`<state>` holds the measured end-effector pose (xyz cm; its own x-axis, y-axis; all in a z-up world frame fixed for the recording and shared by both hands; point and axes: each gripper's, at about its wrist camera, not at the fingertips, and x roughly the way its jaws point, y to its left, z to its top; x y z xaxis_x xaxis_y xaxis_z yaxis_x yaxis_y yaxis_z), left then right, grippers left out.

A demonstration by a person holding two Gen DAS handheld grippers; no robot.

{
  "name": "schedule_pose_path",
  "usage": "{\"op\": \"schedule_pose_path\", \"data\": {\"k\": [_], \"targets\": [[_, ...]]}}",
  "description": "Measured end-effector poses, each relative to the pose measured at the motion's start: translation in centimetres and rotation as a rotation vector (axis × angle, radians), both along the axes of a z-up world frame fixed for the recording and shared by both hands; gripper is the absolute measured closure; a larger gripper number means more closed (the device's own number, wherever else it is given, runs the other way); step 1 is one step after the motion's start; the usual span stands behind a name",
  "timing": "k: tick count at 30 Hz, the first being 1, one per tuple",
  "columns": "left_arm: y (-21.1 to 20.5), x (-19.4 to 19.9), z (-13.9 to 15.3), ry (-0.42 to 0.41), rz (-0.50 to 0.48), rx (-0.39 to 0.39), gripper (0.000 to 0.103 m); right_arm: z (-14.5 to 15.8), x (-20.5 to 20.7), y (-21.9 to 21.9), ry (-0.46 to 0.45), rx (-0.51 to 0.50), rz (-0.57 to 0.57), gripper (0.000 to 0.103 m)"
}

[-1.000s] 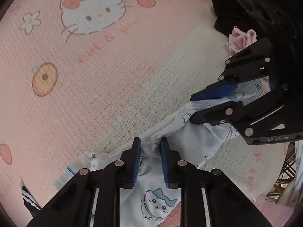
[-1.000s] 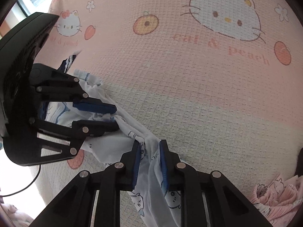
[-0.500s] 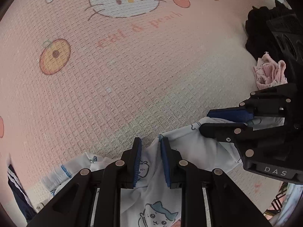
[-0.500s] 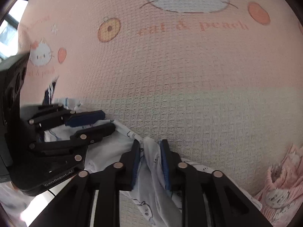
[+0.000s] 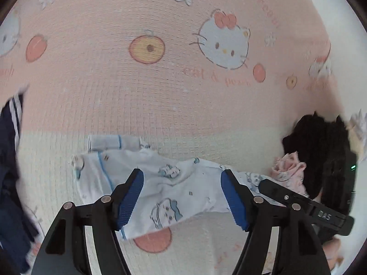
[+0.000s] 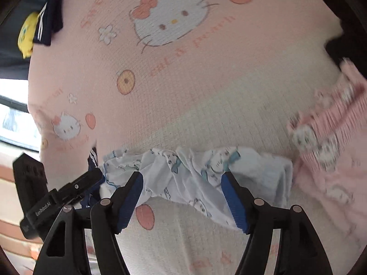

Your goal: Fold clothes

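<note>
Both your grippers, left (image 5: 182, 197) and right (image 6: 182, 199), are spread wide and hold nothing. The white garment (image 5: 165, 188) lies on the bed (image 5: 160, 96) at lower centre of each view, rumpled along its far edge. Grab one bunched layer and the fold will come out crooked. The pink garment (image 6: 330, 146) just beside it, at the right, could snag too.

The right tongs (image 6: 182, 197) stand wide open above a crumpled white cartoon-print garment (image 6: 195, 174) lying on the pink cat-print bedspread (image 6: 206, 80), with a pink garment (image 6: 328, 137) just right and the left tongs (image 6: 75, 186) at left.
</note>
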<state>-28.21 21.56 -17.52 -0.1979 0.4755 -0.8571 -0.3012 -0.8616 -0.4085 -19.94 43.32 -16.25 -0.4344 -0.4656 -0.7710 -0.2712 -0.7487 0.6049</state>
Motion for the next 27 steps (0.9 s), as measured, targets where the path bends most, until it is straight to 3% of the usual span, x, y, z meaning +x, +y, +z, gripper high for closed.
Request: {"op": "schedule_pose_path", "data": {"k": [12, 15, 22, 27], "targets": [[-2.5, 5.8, -1.7, -0.169, 0.145, 0.109, 0.035, -2.0, 6.0, 0.3, -0.051, -0.227, -0.188, 0.032], [-3.0, 6.7, -2.3, -0.176, 0.179, 0.161, 0.035, -2.8, 7.5, 0.4, -0.059, -0.290, -0.244, 0.032], [-4.2, 8.4, -3.6, -0.181, 0.263, 0.285, 0.035, -5.2, 9.0, 0.5, -0.073, -0.280, -0.348, 0.031], [-5.9, 8.8, -4.9, -0.179, 0.375, 0.362, 0.035, -6.3, 9.6, 1.2, -0.052, -0.295, -0.432, 0.031]]}}
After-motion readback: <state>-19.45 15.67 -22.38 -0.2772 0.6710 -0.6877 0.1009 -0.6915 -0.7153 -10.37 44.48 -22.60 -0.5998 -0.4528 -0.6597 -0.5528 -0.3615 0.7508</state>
